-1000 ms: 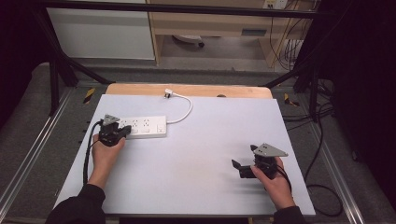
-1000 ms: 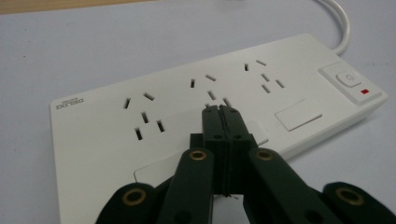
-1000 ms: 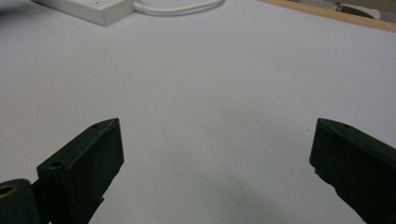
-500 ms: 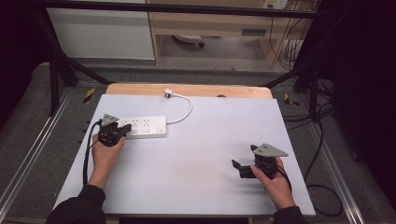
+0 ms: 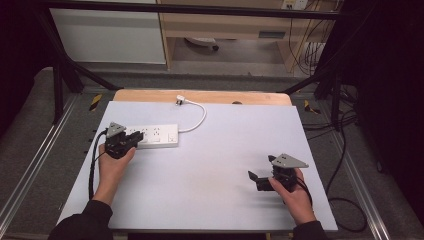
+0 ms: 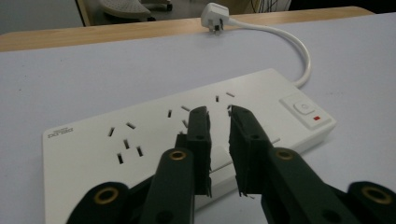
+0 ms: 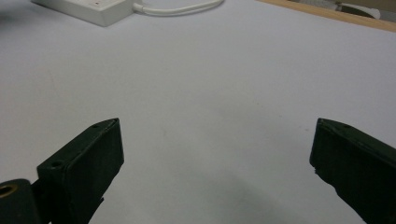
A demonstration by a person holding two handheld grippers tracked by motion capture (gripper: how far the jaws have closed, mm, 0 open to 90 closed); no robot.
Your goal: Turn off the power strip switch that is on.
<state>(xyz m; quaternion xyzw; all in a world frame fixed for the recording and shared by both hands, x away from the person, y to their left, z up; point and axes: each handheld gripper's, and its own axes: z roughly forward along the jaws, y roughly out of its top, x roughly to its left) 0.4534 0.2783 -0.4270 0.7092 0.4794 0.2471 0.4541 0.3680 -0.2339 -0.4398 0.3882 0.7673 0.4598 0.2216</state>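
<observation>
Our left gripper [image 6: 218, 140], jaws nearly closed on nothing, hovers over the power strip [image 6: 154, 135] near the table's [image 5: 210, 165] left edge; our right gripper [image 5: 260, 179] gapes wide.

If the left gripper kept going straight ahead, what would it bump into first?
Probably the white plastic power strip: the left gripper has its nearly closed black fingers right over the socket face, though contact is unclear.

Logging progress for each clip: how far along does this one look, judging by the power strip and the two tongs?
Nothing looks finished: the power strip lies flat on the table, all sockets empty, its plug loose at the far edge. In hand: the left tongs sit over the strip's near edge, jaws nearly closed with a slim gap, gripping nothing clearly. The right tongs hover wide open over bare table. Any actual handling seems left.
</observation>
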